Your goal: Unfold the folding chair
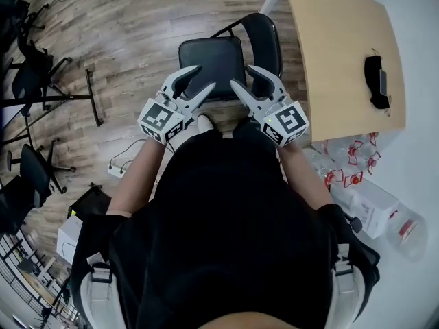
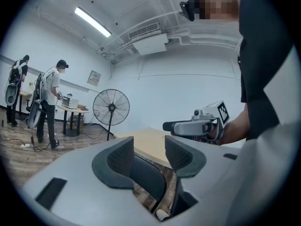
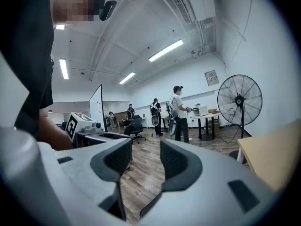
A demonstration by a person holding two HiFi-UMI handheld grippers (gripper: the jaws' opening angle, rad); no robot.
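The black folding chair stands on the wood floor in front of me, its seat flat and its backrest toward the table. Both grippers hover above the seat's near edge and touch nothing. My left gripper is open, with only air between its pads. In the left gripper view, my left gripper frames the chair's dark backrest far below. My right gripper is open too. Past my right gripper in its own view lies only bare floor.
A light wooden table stands right of the chair with a black object on it. Plastic bottles lie on the floor at the right. Office chairs crowd the left. A standing fan and several people are farther off.
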